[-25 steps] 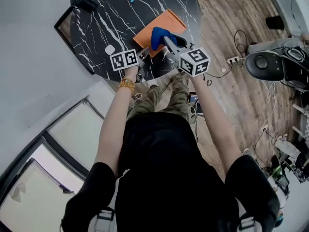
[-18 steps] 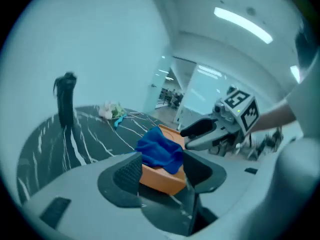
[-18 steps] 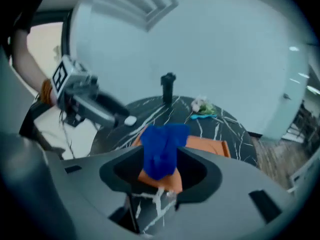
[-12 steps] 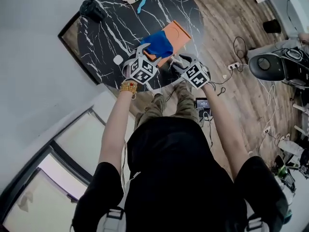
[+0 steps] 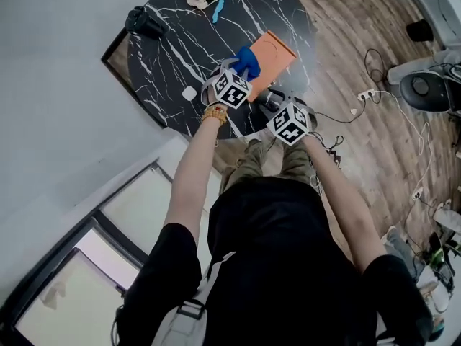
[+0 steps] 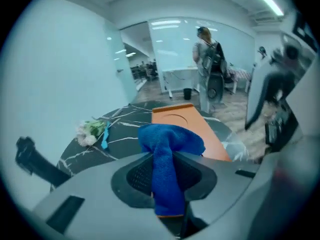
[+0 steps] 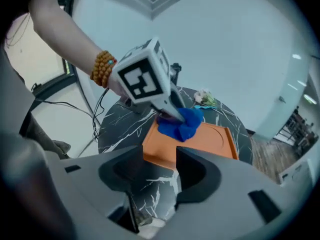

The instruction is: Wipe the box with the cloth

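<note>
Head view: left gripper (image 5: 242, 71) over orange box (image 5: 277, 49) on black marble table (image 5: 173, 45), cloth (image 5: 248, 58) at its tip; right gripper (image 5: 265, 101) by table edge.
Left gripper view: jaws just been closing, clamped on cloth (blue, hanging down the middle).
Right gripper view: jaws wide apart, nothing between; cloth sits on box's near corner.

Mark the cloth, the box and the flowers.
cloth (image 6: 170, 137), left gripper view, bunched top.
box (image 7: 206, 138), right gripper view, bare top face.
flowers (image 6: 88, 131), left gripper view, pale blooms.
</note>
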